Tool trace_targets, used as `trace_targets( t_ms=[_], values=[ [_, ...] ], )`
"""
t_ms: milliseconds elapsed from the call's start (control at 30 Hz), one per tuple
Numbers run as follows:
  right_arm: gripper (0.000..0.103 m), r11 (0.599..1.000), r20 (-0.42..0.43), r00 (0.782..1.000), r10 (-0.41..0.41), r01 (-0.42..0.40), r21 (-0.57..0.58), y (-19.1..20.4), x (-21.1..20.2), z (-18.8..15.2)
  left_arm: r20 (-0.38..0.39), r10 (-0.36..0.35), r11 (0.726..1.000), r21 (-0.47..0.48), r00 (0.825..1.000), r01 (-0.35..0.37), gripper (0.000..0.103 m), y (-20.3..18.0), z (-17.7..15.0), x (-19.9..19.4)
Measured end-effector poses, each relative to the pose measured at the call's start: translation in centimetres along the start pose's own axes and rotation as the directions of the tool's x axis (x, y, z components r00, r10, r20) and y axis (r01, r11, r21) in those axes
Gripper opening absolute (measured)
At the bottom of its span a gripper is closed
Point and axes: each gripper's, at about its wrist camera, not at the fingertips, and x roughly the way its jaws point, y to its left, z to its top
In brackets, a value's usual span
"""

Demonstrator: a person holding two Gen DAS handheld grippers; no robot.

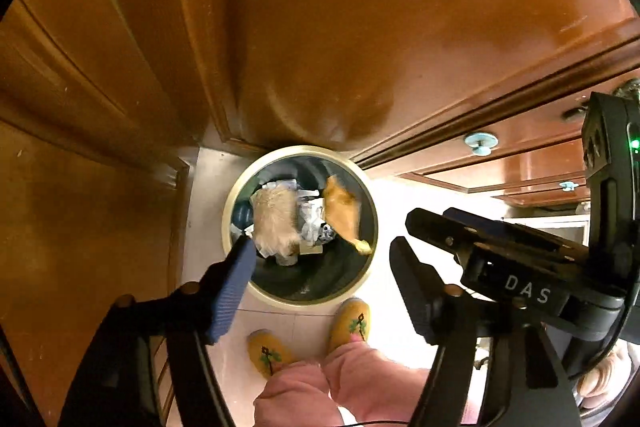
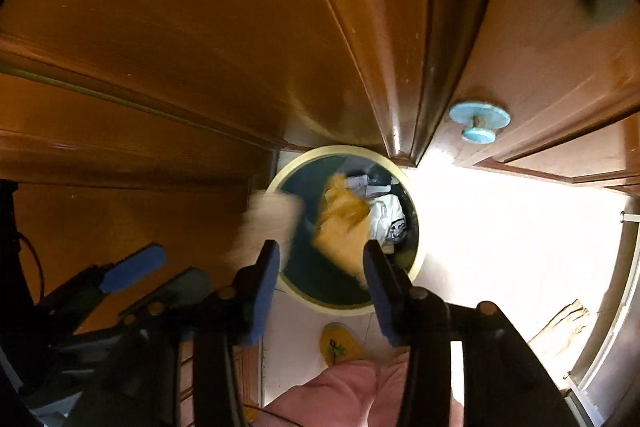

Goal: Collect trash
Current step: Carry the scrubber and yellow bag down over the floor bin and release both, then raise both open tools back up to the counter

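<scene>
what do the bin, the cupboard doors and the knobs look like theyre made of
Bin: probably plastic, smooth cream rim and dark glossy inside wall. Cupboard doors: varnished reddish-brown wood or veneer, shiny reflections, moulded panels. Knobs: pale blue and glossy, perhaps ceramic or painted; unclear.

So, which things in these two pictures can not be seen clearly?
- Pale piece, right wrist view: motion blur, material unreadable.
- Orange piece, both views: blurred; whether it has landed in the bin is unclear.
- Bin bottom, both views: covered by crumpled paper.
- Person, both views: only slippers and pink trousers, cut by the lower edge.
</scene>
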Motion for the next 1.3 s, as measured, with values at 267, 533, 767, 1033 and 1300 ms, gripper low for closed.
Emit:
trace_targets(
  t_ms=[267, 533, 767, 1033, 1300],
  values=[
    [0.047, 0.999, 0.033, 0.999, -0.015, 0.016, -0.028, 1.1, -2.8, -0.9, 0.012, 0.033, 0.999, -0.009, 0.999, -0.033, 0.076, 0.0, 0.1, -2.0],
    [0.047, 0.999, 0.045, 0.999, -0.025, 0.026, -0.023, 2.3, -9.5, -2.2, -0.005, 0.049, 0.999, 0.004, 0.999, -0.049, 0.086, -2.1, -0.3, -8.5],
    [0.047, 0.999, 0.073, 0.997, -0.028, 0.03, -0.023, 4.4, -18.0, -3.4, 0.024, 0.044, 0.996, 0.082, 0.999, -0.046, 0.089, -6.0, -0.6, -17.9],
    [0.048, 1.0, 0.162, 0.987, -0.009, 0.013, -0.022, 7.1, -28.8, -4.7, 0.122, 0.034, 0.977, 0.207, 0.992, -0.059, 0.089, -10.4, -0.4, -28.6],
    [0.048, 0.998, 0.287, 0.958, 0.018, -0.001, -0.058, 10.1, -38.3, -6.4, 0.263, 0.035, 0.948, 0.296, 0.964, -0.115, 0.089, -13.6, -0.8, -38.5]
  ],
)
